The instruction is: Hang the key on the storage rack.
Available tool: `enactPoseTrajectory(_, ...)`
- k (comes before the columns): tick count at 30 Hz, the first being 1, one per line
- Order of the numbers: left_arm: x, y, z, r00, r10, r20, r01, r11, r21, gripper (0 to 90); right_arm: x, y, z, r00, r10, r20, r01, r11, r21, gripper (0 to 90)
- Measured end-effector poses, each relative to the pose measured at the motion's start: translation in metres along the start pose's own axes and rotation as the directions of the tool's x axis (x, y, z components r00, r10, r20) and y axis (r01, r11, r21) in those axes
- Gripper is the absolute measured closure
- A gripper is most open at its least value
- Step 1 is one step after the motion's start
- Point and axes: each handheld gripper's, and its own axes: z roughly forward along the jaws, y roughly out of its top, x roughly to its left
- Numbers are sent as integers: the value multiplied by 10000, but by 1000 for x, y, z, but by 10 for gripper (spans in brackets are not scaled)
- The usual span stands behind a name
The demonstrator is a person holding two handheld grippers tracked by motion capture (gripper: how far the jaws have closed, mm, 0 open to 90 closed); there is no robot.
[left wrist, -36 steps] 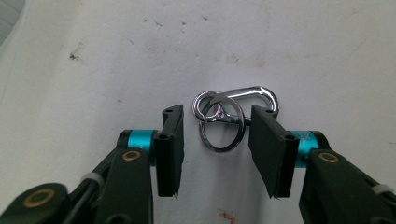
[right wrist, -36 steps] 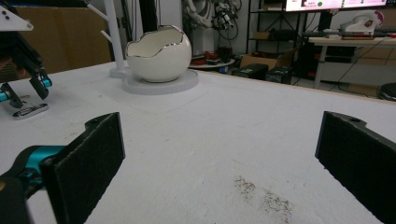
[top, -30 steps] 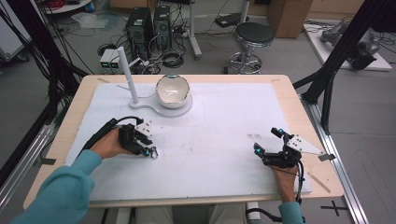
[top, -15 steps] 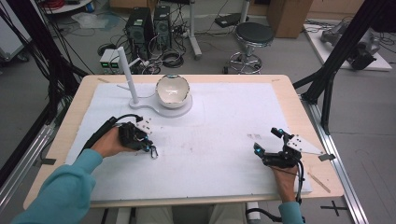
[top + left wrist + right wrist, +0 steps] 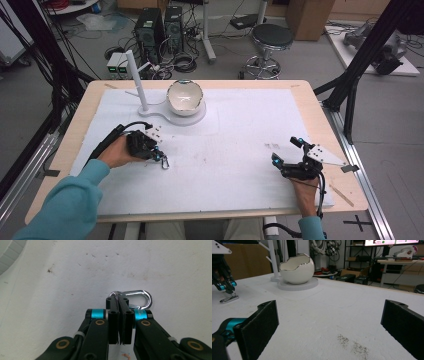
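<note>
The left gripper (image 5: 119, 305) has its jaws pressed together on one end of a small silver clip (image 5: 135, 299), which lies flat on the white mat (image 5: 240, 165). In the left gripper view the clip's long axis runs crosswise to the jaws, from the pinched end out toward three o'clock, with its rounded end free. In the high view the clip (image 5: 164, 162) sits at the gripper's tip, at about seven o'clock from the egg-shaped bowl (image 5: 184, 97) on its round white stand (image 5: 199, 118). The stand also carries a thin upright post (image 5: 136, 79) with a short peg. The right gripper (image 5: 287, 155) rests well apart at the mat's three o'clock side, jaws spread wide with nothing between them. The left hand alone looks placed to carry the clip. The bowl and post lie at roughly one o'clock from it, so any lift would probably head that way.
</note>
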Motion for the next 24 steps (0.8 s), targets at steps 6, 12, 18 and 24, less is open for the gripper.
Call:
enactPoseTrajectory(6, 1, 0, 0, 10000, 45, 2, -45, 10000, 2, 878, 0, 0, 0, 10000, -2, 4, 2, 10000, 0, 6)
enactPoseTrajectory(12, 3, 1, 0, 9998, -97, 193, 97, 10000, -22, 883, 0, 0, 0, 10000, 0, -4, 0, 10000, -10, 6)
enactPoseTrajectory(18, 5, 1, -1, 9987, -428, 291, 437, 9986, -296, 884, 0, 0, 0, 10000, 37, -24, -37, 10000, -17, 6)
enactPoseTrajectory(24, 11, -2, -15, 9942, -1013, 352, 1050, 9866, -1246, 884, -1, 0, 0, 10000, 64, 18, -64, 10000, -59, 6)
